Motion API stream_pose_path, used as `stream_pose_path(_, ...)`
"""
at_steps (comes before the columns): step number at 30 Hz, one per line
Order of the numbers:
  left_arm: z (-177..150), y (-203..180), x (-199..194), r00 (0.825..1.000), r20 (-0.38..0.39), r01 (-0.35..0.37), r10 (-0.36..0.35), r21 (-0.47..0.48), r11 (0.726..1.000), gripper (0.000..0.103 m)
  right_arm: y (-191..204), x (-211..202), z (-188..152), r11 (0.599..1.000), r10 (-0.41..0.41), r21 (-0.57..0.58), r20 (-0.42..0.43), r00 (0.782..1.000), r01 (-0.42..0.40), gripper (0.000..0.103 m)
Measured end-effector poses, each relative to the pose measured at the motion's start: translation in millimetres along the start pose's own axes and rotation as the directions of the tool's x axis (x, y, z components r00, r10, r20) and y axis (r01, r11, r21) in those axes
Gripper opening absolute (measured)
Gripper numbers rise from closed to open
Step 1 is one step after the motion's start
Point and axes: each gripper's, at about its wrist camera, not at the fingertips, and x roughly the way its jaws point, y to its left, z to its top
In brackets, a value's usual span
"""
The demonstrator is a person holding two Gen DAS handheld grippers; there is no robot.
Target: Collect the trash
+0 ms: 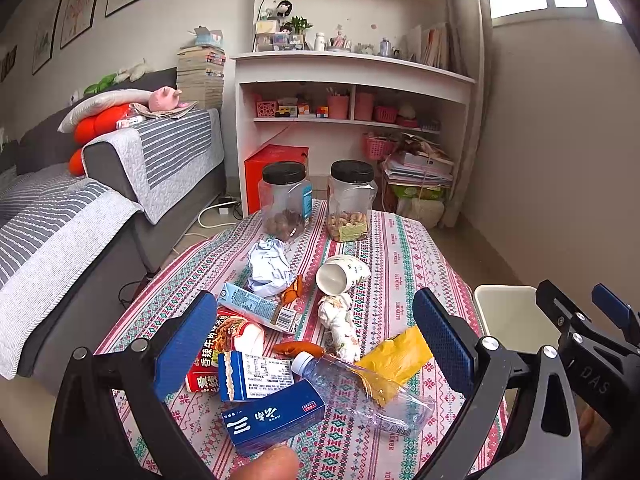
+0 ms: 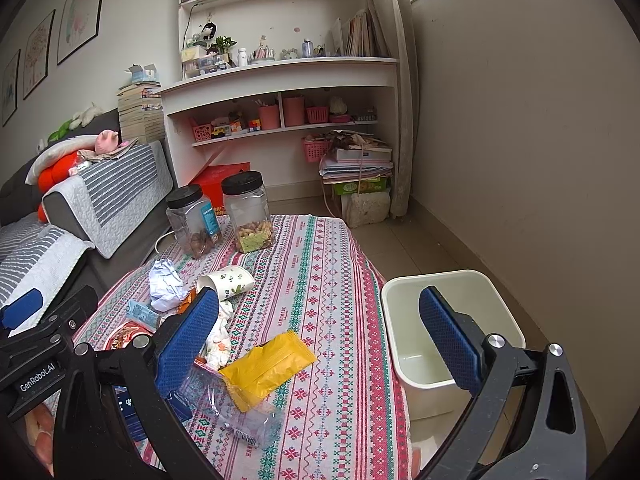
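Observation:
Trash lies on the patterned tablecloth (image 1: 400, 248): a clear plastic bottle (image 1: 360, 388), a yellow wrapper (image 1: 396, 354), a dark blue box (image 1: 276, 416), a blue-and-white carton (image 1: 256, 374), a red noodle packet (image 1: 224, 340), a crumpled paper ball (image 1: 270, 266), a tipped paper cup (image 1: 340, 272) and a twisted tissue (image 1: 340, 324). My left gripper (image 1: 316, 332) is open and empty above the pile. My right gripper (image 2: 320, 336) is open and empty over the table's right edge, above the yellow wrapper (image 2: 268, 364). A white bin (image 2: 452, 320) stands on the floor right of the table.
Two black-lidded clear jars (image 1: 284, 200) (image 1: 352, 200) with nuts stand at the table's far end. A grey sofa (image 1: 80, 208) runs along the left. White shelves (image 1: 352, 92) and stacked books (image 1: 416, 172) are behind the table. A wall is close on the right.

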Motion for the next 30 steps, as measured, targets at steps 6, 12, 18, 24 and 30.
stream_pose_path(6, -0.5, -0.2, 0.1, 1.000, 0.000, 0.000, 0.000, 0.000, 1.000, 0.095, 1.0, 1.2, -1.7, 1.000, 0.000, 0.001, -0.002, 1.000, 0.000, 0.096)
stream_pose_path(12, -2.4, 0.0, 1.9, 1.000, -0.002, 0.000, 0.000, 0.000, 1.000, 0.095, 1.2, 1.3, -2.3, 1.000, 0.000, 0.002, -0.004, 1.000, 0.000, 0.096)
stream_pose_path(18, -2.1, 0.3, 1.7, 1.000, -0.001, 0.000, 0.000, -0.001, 1.000, 0.095, 0.8, 1.6, -2.1, 1.000, 0.000, 0.003, -0.005, 1.000, 0.000, 0.096)
stream_pose_path(24, -1.8, 0.4, 1.5, 1.000, -0.002, 0.000, 0.000, -0.001, 1.000, 0.095, 0.4, 1.8, -1.9, 1.000, 0.001, 0.004, -0.007, 1.000, -0.001, 0.096)
stream_pose_path(30, -2.0, 0.6, 1.6, 1.000, -0.003, 0.001, -0.001, -0.001, 1.000, 0.095, 0.7, 2.1, -2.1, 1.000, 0.001, 0.003, -0.008, 1.000, -0.001, 0.096)
